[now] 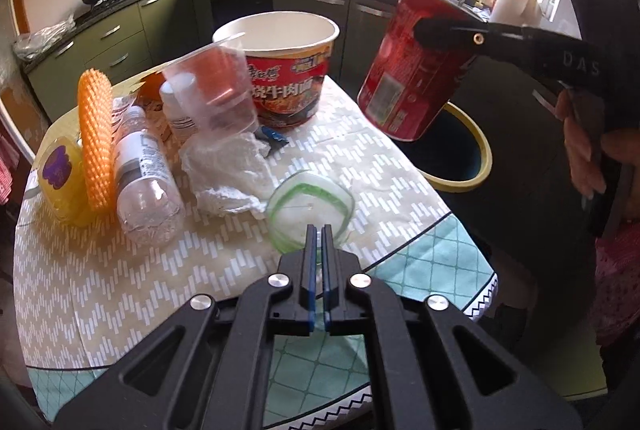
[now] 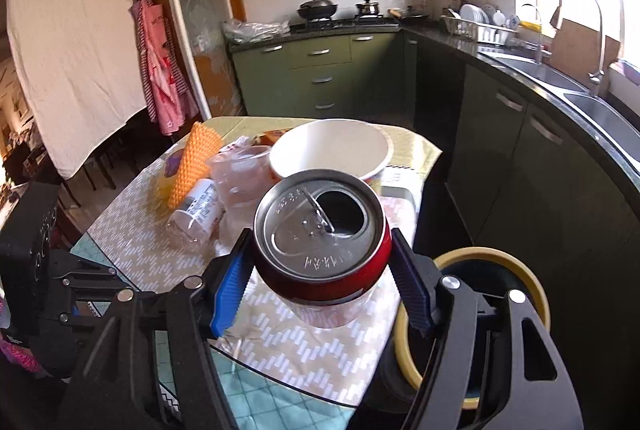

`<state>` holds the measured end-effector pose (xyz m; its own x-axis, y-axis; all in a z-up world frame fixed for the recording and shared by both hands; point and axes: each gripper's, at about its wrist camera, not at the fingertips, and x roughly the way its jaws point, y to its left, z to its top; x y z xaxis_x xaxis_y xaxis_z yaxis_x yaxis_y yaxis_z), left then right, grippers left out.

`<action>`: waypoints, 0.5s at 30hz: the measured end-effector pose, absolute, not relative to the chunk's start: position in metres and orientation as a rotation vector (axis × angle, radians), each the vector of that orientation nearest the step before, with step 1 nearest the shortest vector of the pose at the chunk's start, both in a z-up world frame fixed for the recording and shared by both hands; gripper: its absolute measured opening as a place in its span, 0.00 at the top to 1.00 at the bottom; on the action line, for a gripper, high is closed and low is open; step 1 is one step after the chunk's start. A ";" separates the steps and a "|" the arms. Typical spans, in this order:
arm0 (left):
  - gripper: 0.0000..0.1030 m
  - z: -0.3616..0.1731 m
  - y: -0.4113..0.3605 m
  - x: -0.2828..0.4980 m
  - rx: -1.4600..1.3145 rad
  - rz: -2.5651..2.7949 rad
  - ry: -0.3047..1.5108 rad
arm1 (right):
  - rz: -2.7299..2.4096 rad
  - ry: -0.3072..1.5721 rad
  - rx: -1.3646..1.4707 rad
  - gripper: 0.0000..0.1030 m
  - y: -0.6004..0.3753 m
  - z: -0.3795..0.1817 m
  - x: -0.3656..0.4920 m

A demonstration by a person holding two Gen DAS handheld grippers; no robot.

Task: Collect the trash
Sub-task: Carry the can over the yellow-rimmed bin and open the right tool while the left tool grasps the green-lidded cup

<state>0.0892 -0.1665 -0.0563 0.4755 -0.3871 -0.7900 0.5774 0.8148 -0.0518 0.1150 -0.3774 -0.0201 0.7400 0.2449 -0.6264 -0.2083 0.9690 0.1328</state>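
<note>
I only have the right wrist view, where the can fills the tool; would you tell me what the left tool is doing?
Observer: The left tool is shut, its tips at the near rim of a clear cup lying on the table.
Operator: What lies beside that cup?
Observer: A crumpled tissue, right next to it on the left.
Operator: How does the can look from that side?
Observer: The can hangs tilted in the right tool, off the table, with the bin below and beyond it.
</note>
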 end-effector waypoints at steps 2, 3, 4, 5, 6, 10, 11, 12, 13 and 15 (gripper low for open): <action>0.98 -0.056 -0.173 0.087 0.246 -0.625 0.886 | 0.198 0.686 0.076 0.36 -0.400 -0.016 0.103; 0.97 -0.056 -0.176 0.086 0.252 -0.634 0.881 | 0.177 0.683 0.082 0.36 -0.409 -0.014 0.098; 0.97 -0.057 -0.178 0.086 0.259 -0.634 0.879 | 0.158 0.682 0.092 0.36 -0.419 -0.014 0.093; 0.97 -0.058 -0.180 0.086 0.264 -0.643 0.883 | 0.145 0.685 0.099 0.36 -0.426 -0.013 0.089; 0.95 -0.059 -0.181 0.086 0.268 -0.651 0.886 | 0.136 0.687 0.105 0.36 -0.434 -0.013 0.086; 0.46 -0.055 -0.176 0.082 0.262 -0.649 0.840 | 0.115 0.695 0.120 0.36 -0.453 -0.017 0.079; 0.37 -0.052 -0.176 0.080 0.269 -0.637 0.816 | 0.113 0.696 0.124 0.36 -0.457 -0.019 0.078; 0.31 -0.049 -0.175 0.079 0.270 -0.634 0.800 | 0.111 0.698 0.126 0.36 -0.460 -0.020 0.077; 0.31 -0.047 -0.174 0.079 0.267 -0.632 0.793 | 0.111 0.698 0.131 0.36 -0.463 -0.021 0.078; 0.31 -0.046 -0.172 0.083 0.258 -0.621 0.797 | 0.110 0.700 0.138 0.36 -0.466 -0.023 0.078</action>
<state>0.0825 -0.1718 -0.0459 0.5343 -0.4203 -0.7334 0.6080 0.7939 -0.0120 0.0779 -0.4657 -0.0231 0.7595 0.1470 -0.6337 -0.0548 0.9851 0.1628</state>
